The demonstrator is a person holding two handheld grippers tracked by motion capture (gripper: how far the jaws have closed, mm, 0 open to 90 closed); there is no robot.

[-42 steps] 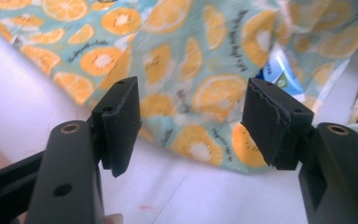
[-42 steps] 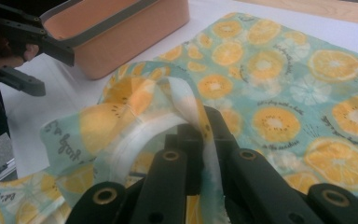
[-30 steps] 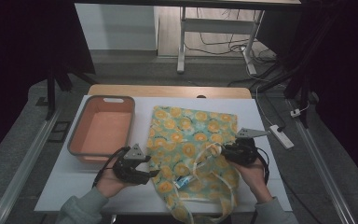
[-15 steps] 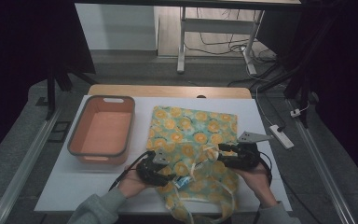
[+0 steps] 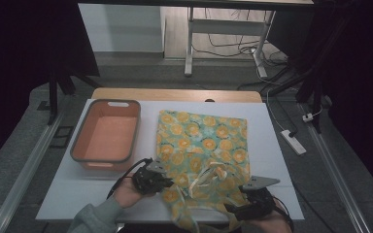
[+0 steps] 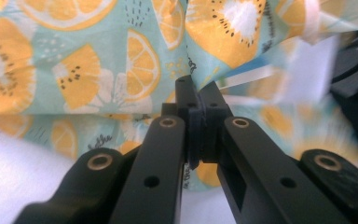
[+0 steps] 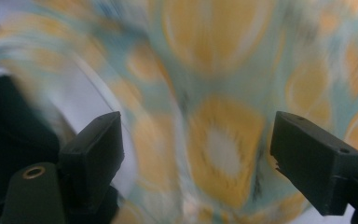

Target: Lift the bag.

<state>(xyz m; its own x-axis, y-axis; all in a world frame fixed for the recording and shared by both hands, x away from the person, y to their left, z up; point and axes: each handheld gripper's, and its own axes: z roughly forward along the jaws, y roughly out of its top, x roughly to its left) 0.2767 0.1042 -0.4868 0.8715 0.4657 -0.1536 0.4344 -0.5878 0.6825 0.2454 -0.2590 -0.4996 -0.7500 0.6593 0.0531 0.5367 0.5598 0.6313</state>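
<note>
A teal cloth bag (image 5: 201, 141) printed with orange slices lies flat on the white table, its near end bunched up around pale handles (image 5: 213, 174). My left gripper (image 5: 167, 183) is at the bag's near left edge. Its jaws have just been closing, and in the left gripper view the gripper (image 6: 198, 100) is shut with a fold of the fabric (image 6: 98, 70) pinched at the tips. My right gripper (image 5: 233, 208) is low at the table's front edge by the bag's near right corner. Its jaws have just been opening, and they stand wide (image 7: 198, 144) over blurred fabric, gripping nothing.
An orange basin (image 5: 106, 156) with a grey rim stands left of the bag, close to my left hand. The table's (image 5: 281, 145) front edge runs just under both hands. A power strip (image 5: 294, 141) lies on the floor to the right.
My left gripper moved right onto the bag's edge and shut on it. My right gripper let go of the bag, opened and dropped back toward the front edge.
</note>
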